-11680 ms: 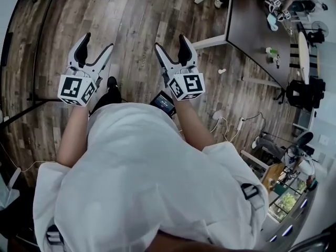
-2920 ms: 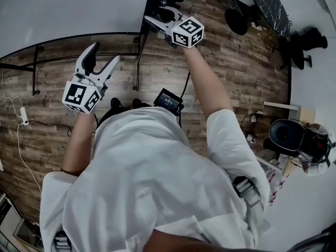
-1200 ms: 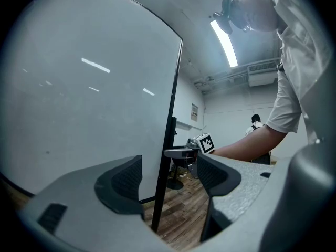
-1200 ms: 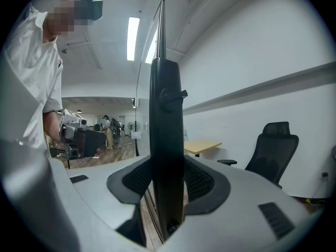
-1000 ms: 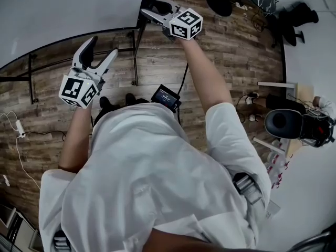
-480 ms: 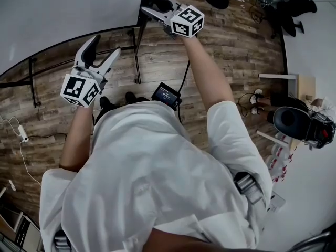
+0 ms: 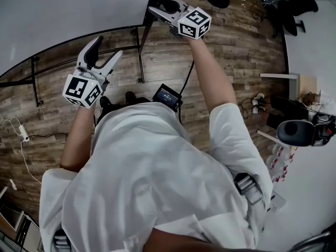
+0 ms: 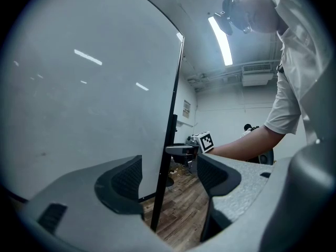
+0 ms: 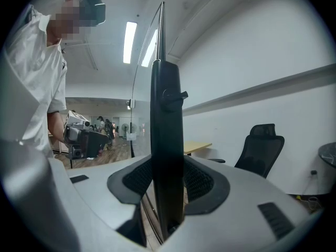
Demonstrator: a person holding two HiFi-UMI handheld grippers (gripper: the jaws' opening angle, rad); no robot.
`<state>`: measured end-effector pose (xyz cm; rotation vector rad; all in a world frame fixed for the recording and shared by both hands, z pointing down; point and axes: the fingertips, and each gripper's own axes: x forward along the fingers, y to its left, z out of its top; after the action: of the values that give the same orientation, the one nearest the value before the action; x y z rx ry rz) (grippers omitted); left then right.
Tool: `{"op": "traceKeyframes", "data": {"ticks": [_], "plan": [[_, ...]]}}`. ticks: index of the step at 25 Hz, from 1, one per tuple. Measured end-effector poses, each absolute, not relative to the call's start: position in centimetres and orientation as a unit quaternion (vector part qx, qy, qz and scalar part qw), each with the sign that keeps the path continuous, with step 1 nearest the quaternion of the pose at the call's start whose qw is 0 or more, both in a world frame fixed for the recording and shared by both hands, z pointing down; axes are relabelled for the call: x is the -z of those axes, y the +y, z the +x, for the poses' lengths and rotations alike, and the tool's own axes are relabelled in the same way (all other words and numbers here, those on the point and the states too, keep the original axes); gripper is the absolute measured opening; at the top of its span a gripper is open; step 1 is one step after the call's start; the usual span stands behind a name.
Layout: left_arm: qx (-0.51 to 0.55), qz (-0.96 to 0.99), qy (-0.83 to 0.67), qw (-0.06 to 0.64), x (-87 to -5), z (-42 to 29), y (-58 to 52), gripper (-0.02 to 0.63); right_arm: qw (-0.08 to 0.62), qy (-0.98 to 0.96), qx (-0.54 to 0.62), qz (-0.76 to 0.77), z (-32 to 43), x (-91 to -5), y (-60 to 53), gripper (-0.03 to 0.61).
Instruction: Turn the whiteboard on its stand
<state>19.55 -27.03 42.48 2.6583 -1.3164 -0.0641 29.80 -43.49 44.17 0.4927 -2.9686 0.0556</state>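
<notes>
I am holding my left gripper empty, jaws spread wide, just beside the face of the large white whiteboard. Farther out, my right gripper is clamping the black metal side post at the upright whiteboard's edge.

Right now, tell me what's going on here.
A person stands at a whiteboard on its stand, a gripper in each hand. The right gripper is shut on the black upright post at the whiteboard's edge. The left gripper is open and empty, held near the whiteboard's face. It looks gripped for turning, one-handed.
</notes>
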Motion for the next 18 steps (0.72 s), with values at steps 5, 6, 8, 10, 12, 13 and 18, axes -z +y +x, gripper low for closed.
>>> {"op": "traceKeyframes", "data": {"ticks": [5,6,8,10,12,13,18], "plan": [[0.021,0.895,-0.437,0.090,-42.5,19.3,-26.8,0.336,0.068,-0.983,-0.020,0.171,30.1,-44.1,-43.4,0.170],[0.020,0.895,-0.436,0.089,-42.4,19.7,-26.9,0.336,0.068,-0.982,-0.021,0.172,30.7,-44.0,-43.5,0.170],[0.020,0.896,-0.435,0.089,-42.3,20.1,-27.0,0.336,0.068,-0.982,-0.021,0.176,31.4,-43.9,-43.7,0.169],[0.021,0.897,-0.433,0.089,-42.4,20.1,-27.0,0.336,0.069,-0.981,-0.020,0.180,31.7,-44.0,-43.7,0.169],[0.021,0.898,-0.431,0.089,-42.5,20.1,-26.9,0.336,0.070,-0.980,-0.021,0.183,31.9,-44.1,-43.7,0.169],[0.021,0.898,-0.430,0.090,-42.6,20.1,-26.9,0.336,0.070,-0.980,-0.021,0.185,32.1,-44.1,-43.8,0.168],[0.020,0.902,-0.422,0.091,-42.8,20.8,-27.2,0.336,0.068,-0.978,-0.023,0.197,33.1,-44.4,-44.4,0.166]]}}
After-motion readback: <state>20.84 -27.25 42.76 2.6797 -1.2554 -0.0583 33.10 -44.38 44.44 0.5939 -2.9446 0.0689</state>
